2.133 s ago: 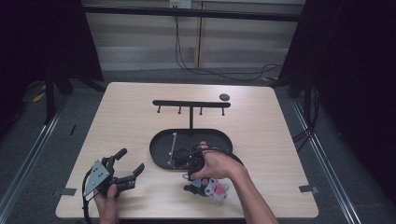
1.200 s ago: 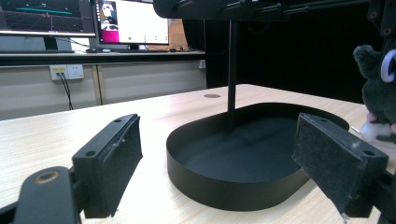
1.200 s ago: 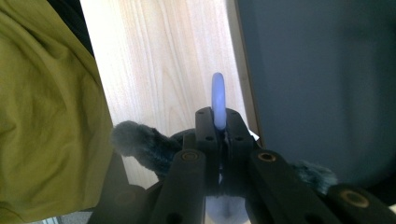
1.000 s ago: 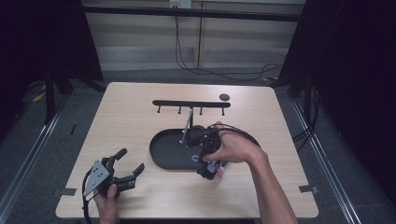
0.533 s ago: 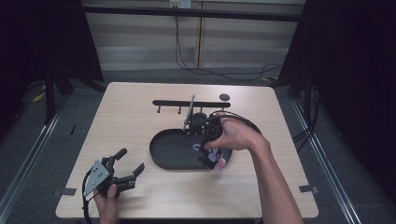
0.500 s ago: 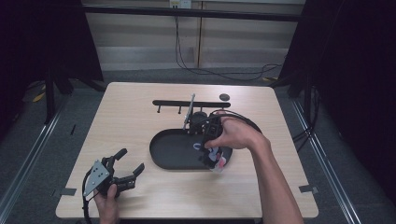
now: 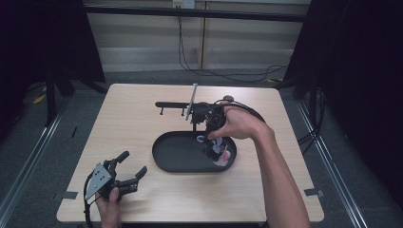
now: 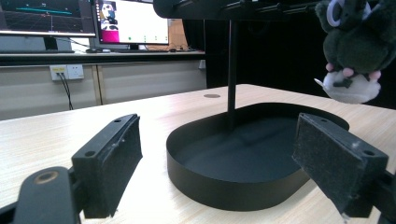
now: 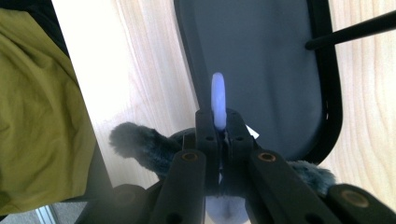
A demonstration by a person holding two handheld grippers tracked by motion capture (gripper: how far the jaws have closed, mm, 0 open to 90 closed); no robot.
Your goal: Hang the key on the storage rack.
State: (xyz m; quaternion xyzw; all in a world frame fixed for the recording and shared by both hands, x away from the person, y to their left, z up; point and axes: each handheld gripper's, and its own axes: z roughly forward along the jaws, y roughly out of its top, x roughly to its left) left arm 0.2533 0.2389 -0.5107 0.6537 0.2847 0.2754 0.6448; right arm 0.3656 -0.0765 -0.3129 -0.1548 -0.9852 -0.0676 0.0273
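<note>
A dark plush toy (image 7: 216, 148) is held above the 3 o'clock end of the black oval tray (image 7: 166, 161); its pale loop (image 9: 218, 100) is pinched between the pressed-together jaws of the right gripper (image 7: 210, 124). In the left gripper view the toy (image 8: 355, 44) is seen hanging clear of the tray (image 8: 224, 186), near a thin black rack (image 7: 173, 104) that rises from it. The left gripper (image 7: 129, 167) is rested at the table's (image 7: 123, 114) 7 o'clock corner, jaws spread and empty. What animal the toy is cannot quite be made out.
</note>
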